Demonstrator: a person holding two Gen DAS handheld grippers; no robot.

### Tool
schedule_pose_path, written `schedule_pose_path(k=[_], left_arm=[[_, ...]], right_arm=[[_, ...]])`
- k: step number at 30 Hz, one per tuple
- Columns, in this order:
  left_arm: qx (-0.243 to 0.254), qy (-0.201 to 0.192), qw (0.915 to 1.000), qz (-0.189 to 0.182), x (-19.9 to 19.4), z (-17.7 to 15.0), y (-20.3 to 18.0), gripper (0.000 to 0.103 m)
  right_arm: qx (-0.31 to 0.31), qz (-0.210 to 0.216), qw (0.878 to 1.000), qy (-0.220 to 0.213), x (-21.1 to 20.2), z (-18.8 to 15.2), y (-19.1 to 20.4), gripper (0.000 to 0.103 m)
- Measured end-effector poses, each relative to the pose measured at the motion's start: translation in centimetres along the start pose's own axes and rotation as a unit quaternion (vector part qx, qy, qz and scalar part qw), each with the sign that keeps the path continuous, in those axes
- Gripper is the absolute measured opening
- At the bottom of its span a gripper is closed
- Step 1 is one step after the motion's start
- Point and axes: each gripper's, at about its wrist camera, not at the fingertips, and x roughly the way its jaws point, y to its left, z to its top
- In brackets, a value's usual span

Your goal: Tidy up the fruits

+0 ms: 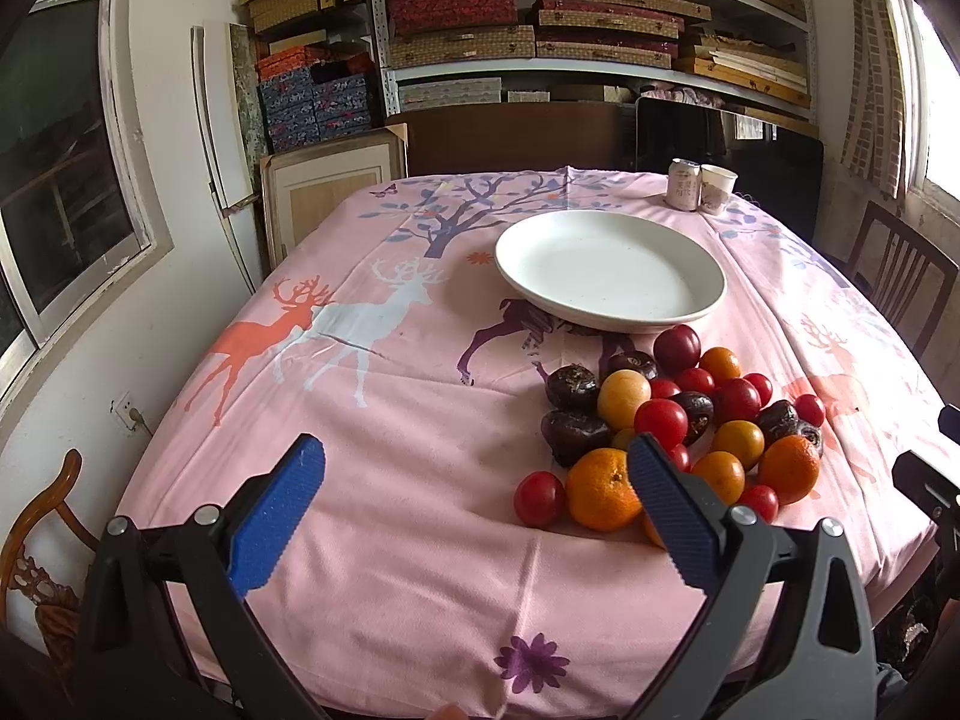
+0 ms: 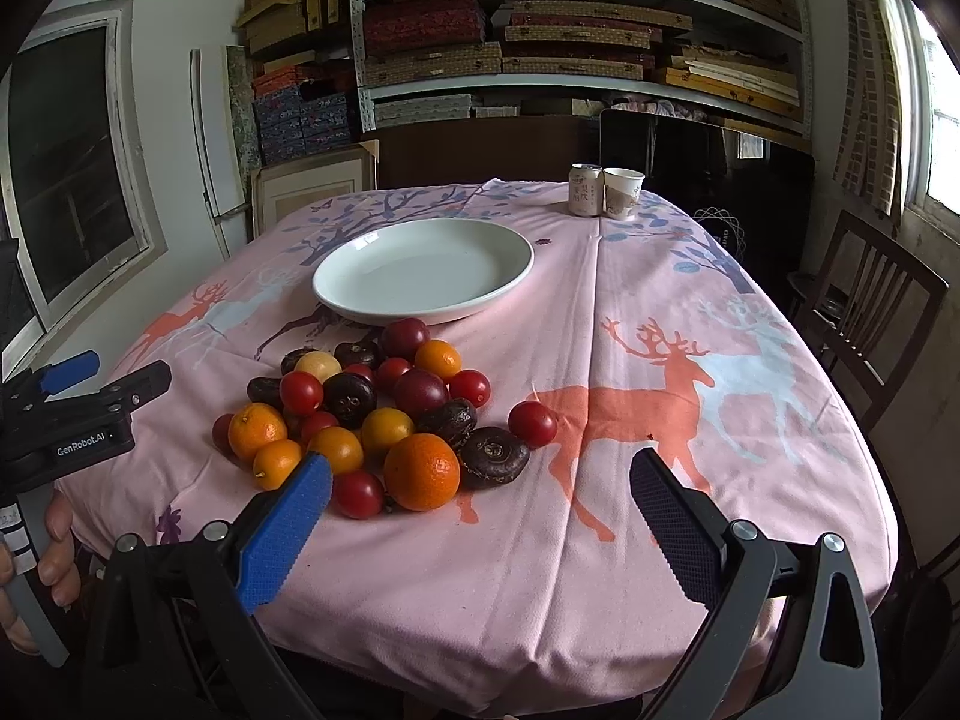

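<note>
A pile of fruit [image 1: 684, 420] [image 2: 372, 414] lies on the pink deer-print tablecloth [image 1: 390, 420] [image 2: 630, 450]: oranges, small yellow-orange citrus, red plums and tomatoes, dark brown fruits. Behind it sits an empty white plate [image 1: 609, 270] [image 2: 423, 270]. My left gripper [image 1: 477, 468] is open with nothing between its blue fingers; its right finger overlaps a big orange [image 1: 600, 489]. My right gripper [image 2: 480, 480] is open too, near another big orange [image 2: 422, 471] and a dark round fruit [image 2: 495, 456]. The left gripper's body also shows at the left edge of the right wrist view.
A drink can [image 1: 684, 183] [image 2: 585, 189] and a paper cup [image 1: 717, 187] [image 2: 622, 192] stand at the table's far side. Wooden chairs [image 2: 864, 312] [image 1: 42, 540] flank the table. Shelves of boxes [image 1: 540, 18] fill the back wall. A hand [image 2: 54, 564] grips the left handle.
</note>
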Motion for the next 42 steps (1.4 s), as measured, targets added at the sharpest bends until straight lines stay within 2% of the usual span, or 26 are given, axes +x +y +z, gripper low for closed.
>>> schedule_pose_path(k=[36, 38, 42], left_arm=[[0.007, -0.001, 1.0, 0.003, 0.3, -0.7, 0.2, 0.099], [0.019, 0.003, 0.9998, -0.006, 0.6, -1.1, 0.1, 0.099], [0.051, 0.046, 0.9964, -0.05, 2.9, -3.1, 0.3, 0.099]], right_arm=[[-0.002, -0.001, 1.0, 0.0, -0.1, -0.1, 0.1, 0.1], [-0.001, -0.002, 1.0, 0.0, -0.1, -0.2, 0.1, 0.1], [0.007, -0.004, 1.0, 0.004, 0.2, -0.7, -0.5, 0.1]])
